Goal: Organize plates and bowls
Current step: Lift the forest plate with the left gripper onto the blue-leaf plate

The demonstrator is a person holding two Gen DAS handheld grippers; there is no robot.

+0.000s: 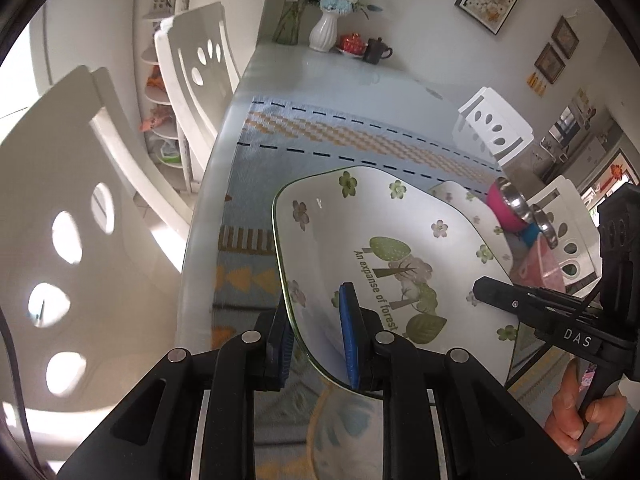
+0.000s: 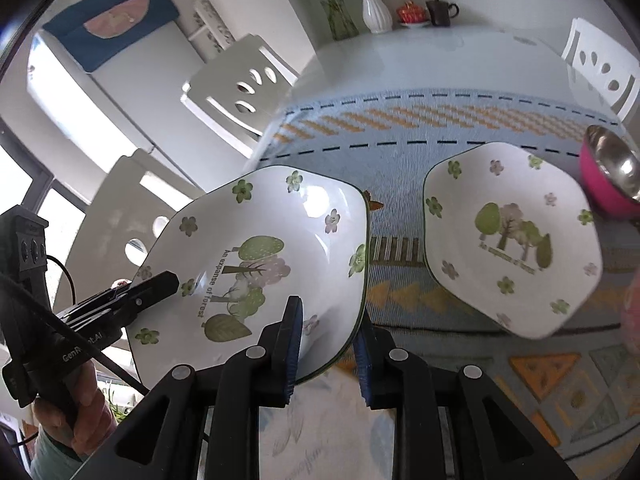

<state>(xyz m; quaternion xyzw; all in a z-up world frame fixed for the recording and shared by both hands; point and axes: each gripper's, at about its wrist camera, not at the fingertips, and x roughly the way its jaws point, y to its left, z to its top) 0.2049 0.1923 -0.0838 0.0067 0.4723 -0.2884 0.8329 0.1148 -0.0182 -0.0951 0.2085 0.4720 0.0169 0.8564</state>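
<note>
The left gripper (image 1: 316, 344) pinched the near rim of a plate (image 1: 360, 240), one blue pad on the inside face and the other behind the edge. The right gripper (image 2: 328, 344) pinched the same plate (image 2: 260, 256) at its opposite rim, pads either side of the green-trimmed edge. Both pairs of jaws stood nearly together, closed on the china. Each gripper showed in the other's camera: the right one's black finger reached over the plate's far edge in the left view, with a hand (image 1: 576, 412) on its grip, and the left one's finger lay on the plate's left edge in the right view, a hand (image 2: 76, 408) below it.

The plate was white, angular in outline, printed with green trees, small flowers and the words "An expanse of forest". It was held tilted, clear of the table.

A second plate (image 2: 508, 240) of the same pattern lay on the woven mat (image 2: 400, 128) to the right, apart from the held one. Just beyond it sat a pink bowl (image 2: 608, 176) with a steel lining, at the mat's right edge.

Farther off, on the bare table (image 1: 340, 76), stood a white vase (image 1: 324, 32) with flowers, a red pot (image 1: 352, 44) and a dark cup (image 1: 376, 50). White chairs (image 1: 200, 64) stood round the table.
</note>
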